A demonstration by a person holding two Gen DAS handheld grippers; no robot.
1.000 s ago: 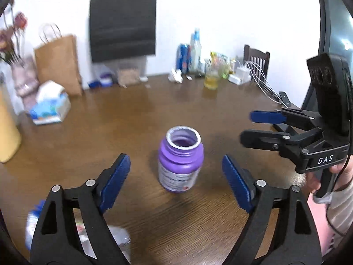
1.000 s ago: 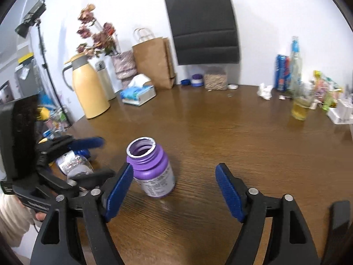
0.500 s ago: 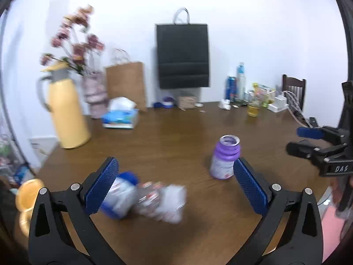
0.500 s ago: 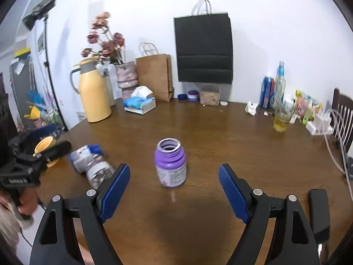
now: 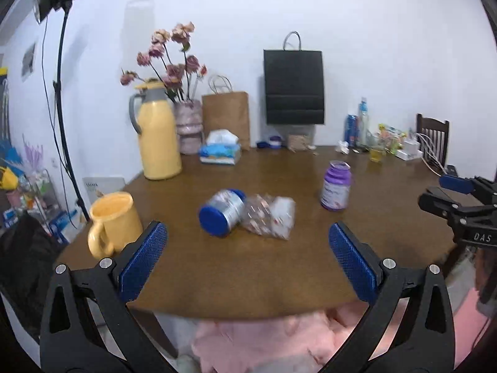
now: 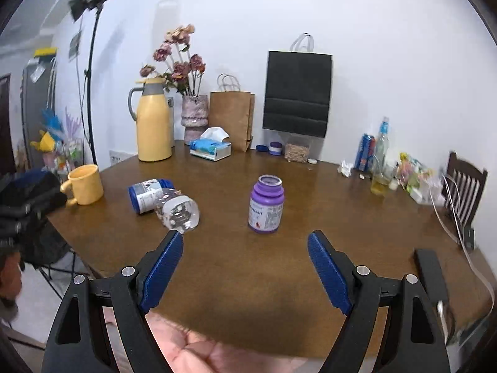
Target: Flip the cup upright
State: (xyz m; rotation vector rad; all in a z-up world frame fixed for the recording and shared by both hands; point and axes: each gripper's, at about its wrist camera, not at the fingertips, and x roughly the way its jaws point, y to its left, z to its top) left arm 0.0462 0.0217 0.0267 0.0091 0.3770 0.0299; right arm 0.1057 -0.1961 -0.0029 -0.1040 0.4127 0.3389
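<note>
Cup: the purple bottle-shaped cup (image 6: 266, 205) stands upright, mouth open, mid-table, apart from everything.
My left gripper (image 5: 248, 261): jaws wide apart, empty, held above the near table edge.
My right gripper (image 6: 245, 267): jaws spread, empty, short of the cup.
Table (image 6: 310, 186): round brown wood; a blue-capped jar (image 5: 222, 213) and a clear bottle (image 5: 268, 216) lie touching on their sides; yellow mug (image 5: 113, 223) at the left edge.
Room: white wall, black bag (image 6: 296, 93), yellow jug (image 6: 153, 122), wooden chair (image 6: 464, 186).
</note>
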